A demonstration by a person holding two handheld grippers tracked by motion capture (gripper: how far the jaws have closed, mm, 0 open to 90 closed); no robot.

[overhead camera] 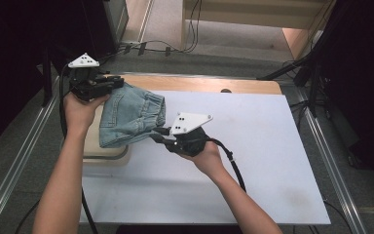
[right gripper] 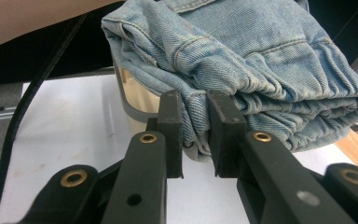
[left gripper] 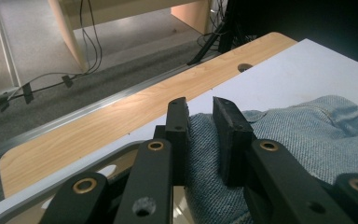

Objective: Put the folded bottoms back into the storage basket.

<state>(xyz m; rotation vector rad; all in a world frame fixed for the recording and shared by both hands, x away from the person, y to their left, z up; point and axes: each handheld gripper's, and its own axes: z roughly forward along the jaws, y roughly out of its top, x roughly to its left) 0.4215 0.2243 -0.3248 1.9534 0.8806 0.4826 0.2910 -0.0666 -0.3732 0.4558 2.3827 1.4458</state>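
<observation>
While clamped: one jeans (overhead camera: pixel 129 114), two grippers (overhead camera: pixel 163 135).

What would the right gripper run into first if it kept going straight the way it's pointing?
The right gripper is already shut on the folded denim garment, so pushing on would drive it deeper into that cloth. Behind the fold sits the tray, likely next, though depth is unclear.

jeans (overhead camera: pixel 129 114) on tray (overhead camera: pixel 108 153) | tray at table's (overhead camera: pixel 253 161) left edge

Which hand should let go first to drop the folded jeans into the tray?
Probably the left gripper: its end of the jeans hangs over the tray, while the right gripper holds the end beyond its edge.
</observation>
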